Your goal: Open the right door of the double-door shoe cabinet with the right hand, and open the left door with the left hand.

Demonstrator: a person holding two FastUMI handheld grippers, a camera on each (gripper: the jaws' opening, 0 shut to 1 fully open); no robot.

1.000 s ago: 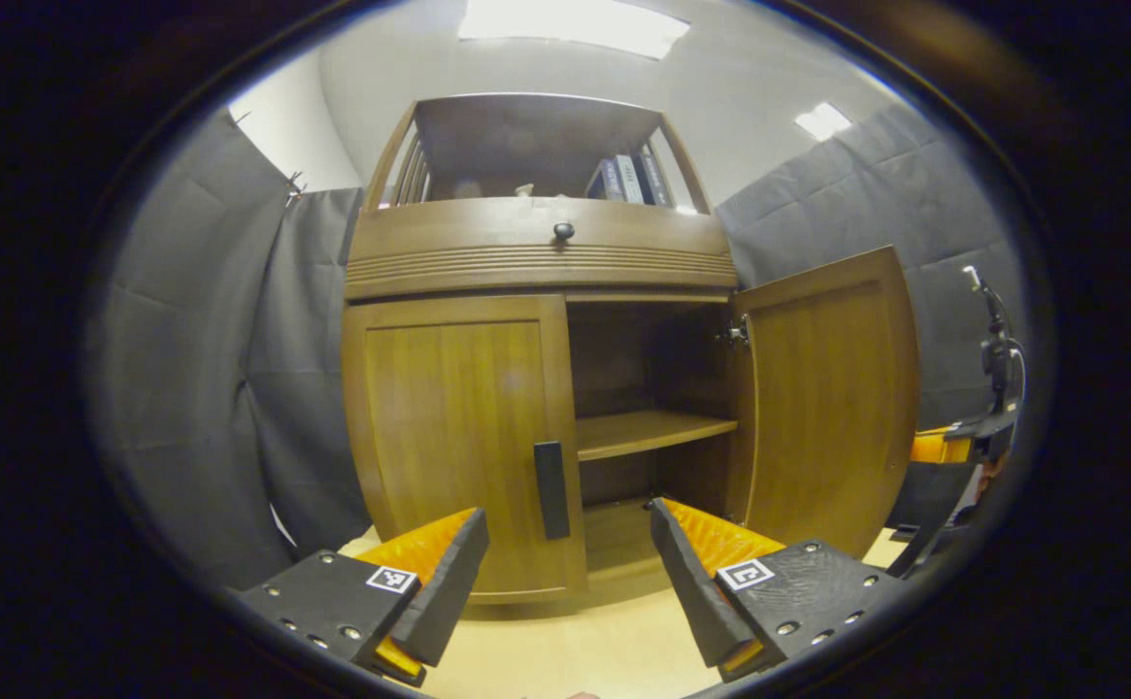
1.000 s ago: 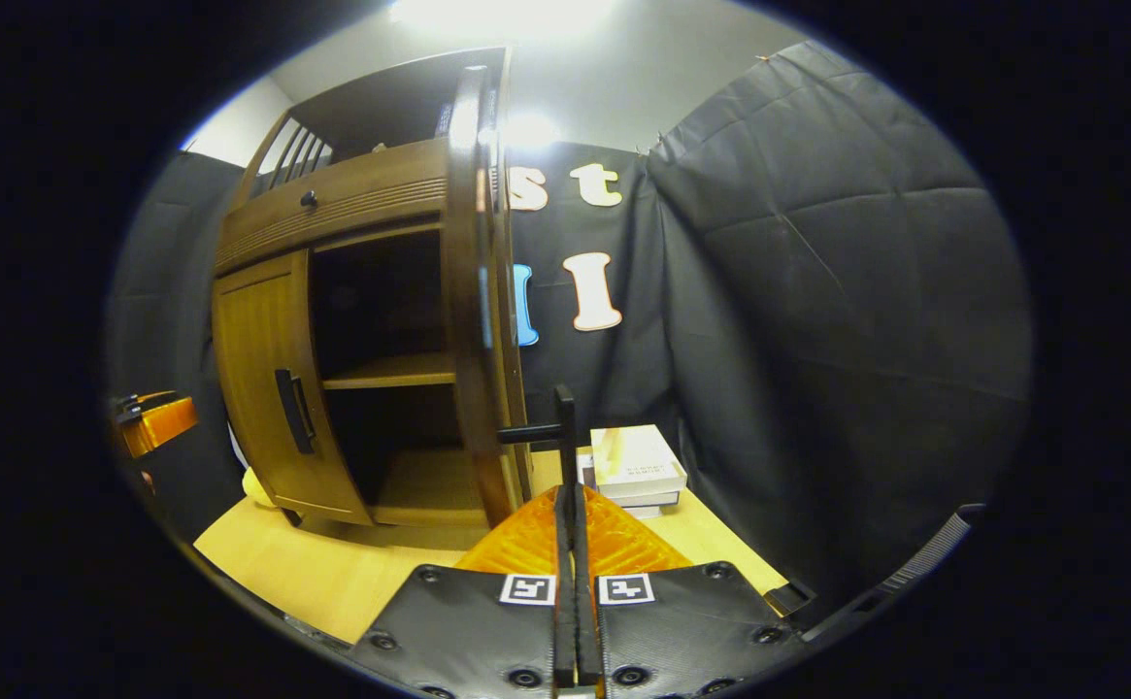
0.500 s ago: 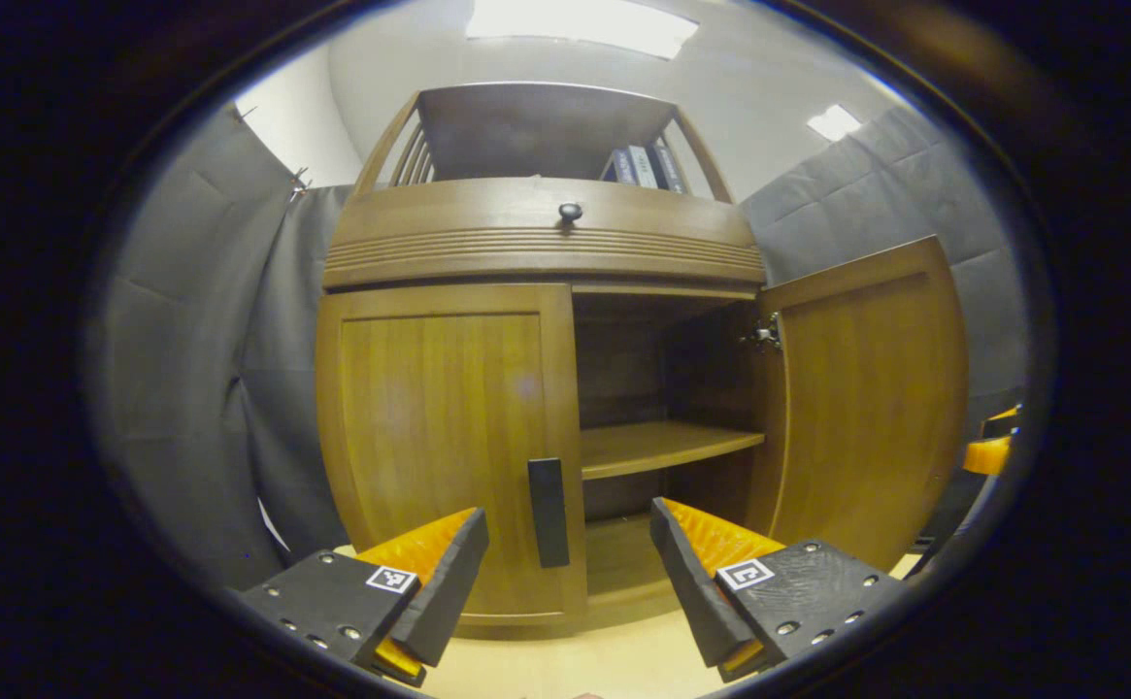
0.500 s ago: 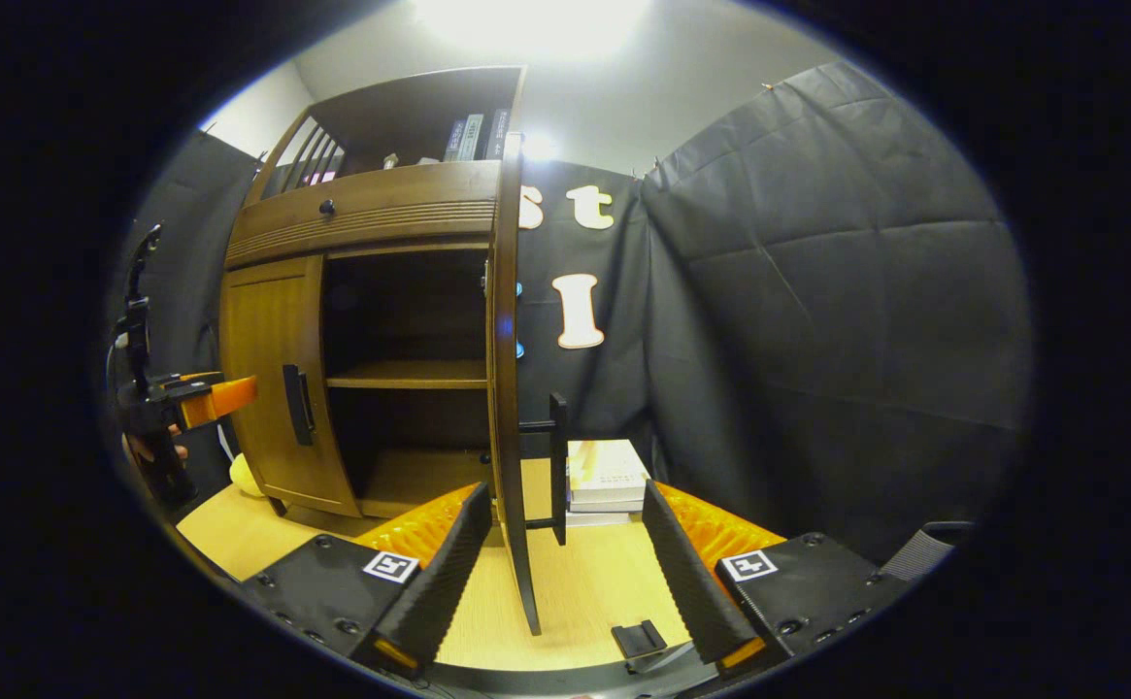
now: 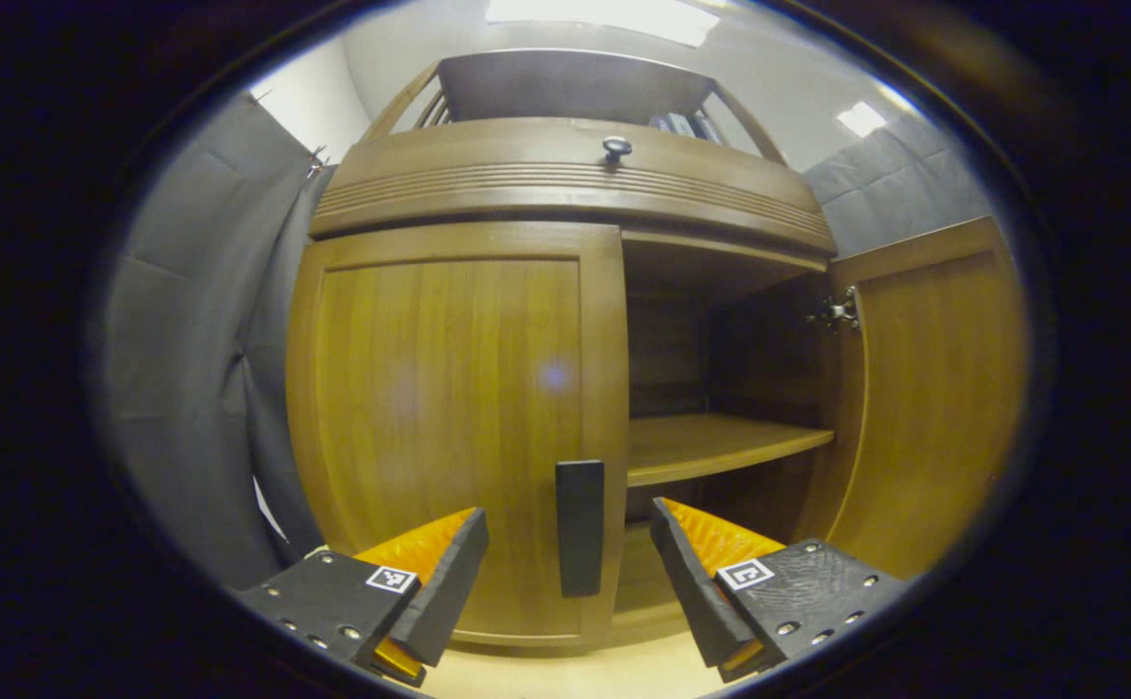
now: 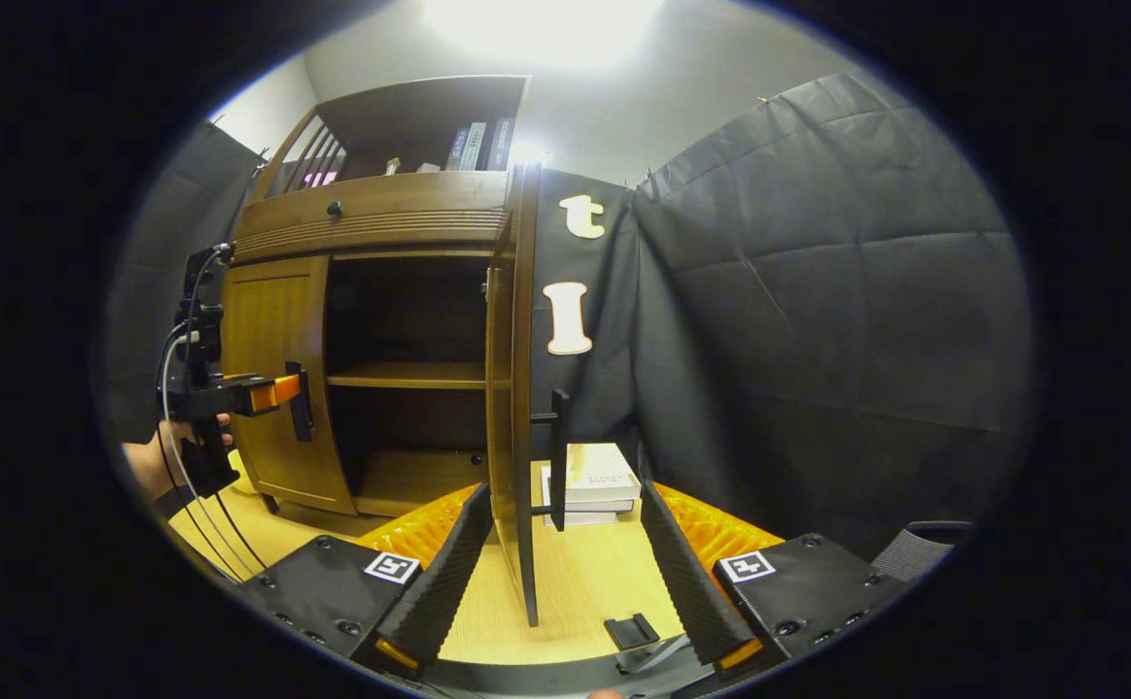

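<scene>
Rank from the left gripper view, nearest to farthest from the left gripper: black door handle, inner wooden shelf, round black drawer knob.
1. Black door handle, straight ahead of the left gripper.
2. Inner wooden shelf, right, inside the cabinet.
3. Round black drawer knob, high above.

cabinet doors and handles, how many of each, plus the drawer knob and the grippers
doors: 2, left door shut, right door swung open
bar handles: 2, left handle, right handle
drawer knobs: 1, round knob
grippers: 2, left gripper, right gripper, both open
total: 7
</scene>
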